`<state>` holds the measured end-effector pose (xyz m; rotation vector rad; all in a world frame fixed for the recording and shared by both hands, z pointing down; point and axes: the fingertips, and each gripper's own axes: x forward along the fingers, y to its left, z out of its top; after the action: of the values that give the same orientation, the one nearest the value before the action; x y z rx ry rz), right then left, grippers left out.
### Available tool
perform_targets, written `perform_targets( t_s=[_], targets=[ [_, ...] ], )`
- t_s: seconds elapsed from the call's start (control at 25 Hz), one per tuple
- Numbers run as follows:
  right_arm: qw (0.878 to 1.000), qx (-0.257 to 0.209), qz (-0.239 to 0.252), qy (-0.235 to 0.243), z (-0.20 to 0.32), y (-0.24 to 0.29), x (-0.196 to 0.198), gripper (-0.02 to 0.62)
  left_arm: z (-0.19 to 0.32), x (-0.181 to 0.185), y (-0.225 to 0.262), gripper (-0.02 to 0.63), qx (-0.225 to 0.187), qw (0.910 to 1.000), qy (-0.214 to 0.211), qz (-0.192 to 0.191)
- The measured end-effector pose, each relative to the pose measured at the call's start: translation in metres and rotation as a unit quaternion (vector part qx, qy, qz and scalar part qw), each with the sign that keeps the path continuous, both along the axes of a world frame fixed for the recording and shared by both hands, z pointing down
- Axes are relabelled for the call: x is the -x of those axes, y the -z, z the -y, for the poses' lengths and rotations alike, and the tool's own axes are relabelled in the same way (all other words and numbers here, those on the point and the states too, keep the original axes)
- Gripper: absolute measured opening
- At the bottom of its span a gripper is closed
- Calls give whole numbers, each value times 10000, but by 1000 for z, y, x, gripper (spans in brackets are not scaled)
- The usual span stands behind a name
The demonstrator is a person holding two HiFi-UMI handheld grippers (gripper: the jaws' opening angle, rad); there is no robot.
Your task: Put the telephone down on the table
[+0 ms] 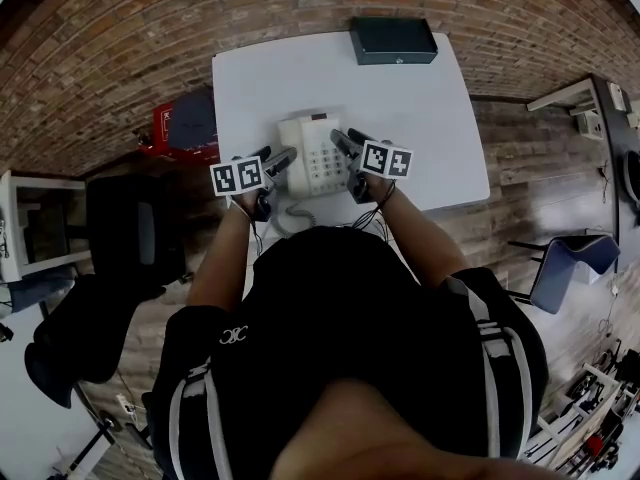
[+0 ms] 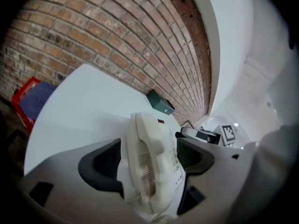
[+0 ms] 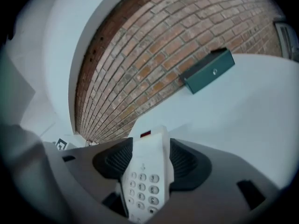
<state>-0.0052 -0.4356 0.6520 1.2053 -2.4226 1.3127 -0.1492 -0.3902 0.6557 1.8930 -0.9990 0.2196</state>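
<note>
At the table (image 1: pixel 400 108) | left gripper (image 1: pixel 286 155) clamps telephone (image 1: pixel 315 160) | right gripper (image 1: pixel 342 140) clamps it too

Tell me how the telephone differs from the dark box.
The telephone is cream, the box dark green. The telephone is clamped by the left gripper and right gripper; the box lies free. The telephone is at the table's near edge, the box at its far edge. Both are rectangular.

Telephone (image 1: pixel 312 156) — cream, corded desk model. Handset (image 2: pixel 147 167) seated in its cradle on the left side, keypad (image 3: pixel 142 192) on the right, red mark at the far end. It sits level near the front edge of the white counter (image 1: pixel 400 98), clamped between left tongs (image 1: pixel 282 158) and right tongs (image 1: pixel 343 144) — contact with the surface cannot be determined.
</note>
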Motion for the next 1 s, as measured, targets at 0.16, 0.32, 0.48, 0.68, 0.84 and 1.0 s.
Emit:
perform_targets(
  t_s=[0.16,0.32,0.48,0.68,0.84,1.0],
  targets=[
    [9942,-1047,-247,-86,13,54,2,96,12,23,40,110,-762,9940,580,533],
    [9771,-2103,-311,-58,16,124,14,-2,21,29,90,6,-1392,9822,919,862],
    [9565,-2891,-363,-148,12,190,21,-2,25,28,160,3,-2304,9568,1191,1315],
    [9253,-3686,-713,-538,4,256,11,-2,19,27,235,3,-3326,9026,1574,2232],
    [9061,-4051,-1056,-612,-6,277,7,-2,9,24,262,3,-3657,8766,1717,2614],
    [9119,-3897,-1161,-549,-10,262,7,-2,5,17,254,3,-3530,8826,1625,2647]
  ],
)
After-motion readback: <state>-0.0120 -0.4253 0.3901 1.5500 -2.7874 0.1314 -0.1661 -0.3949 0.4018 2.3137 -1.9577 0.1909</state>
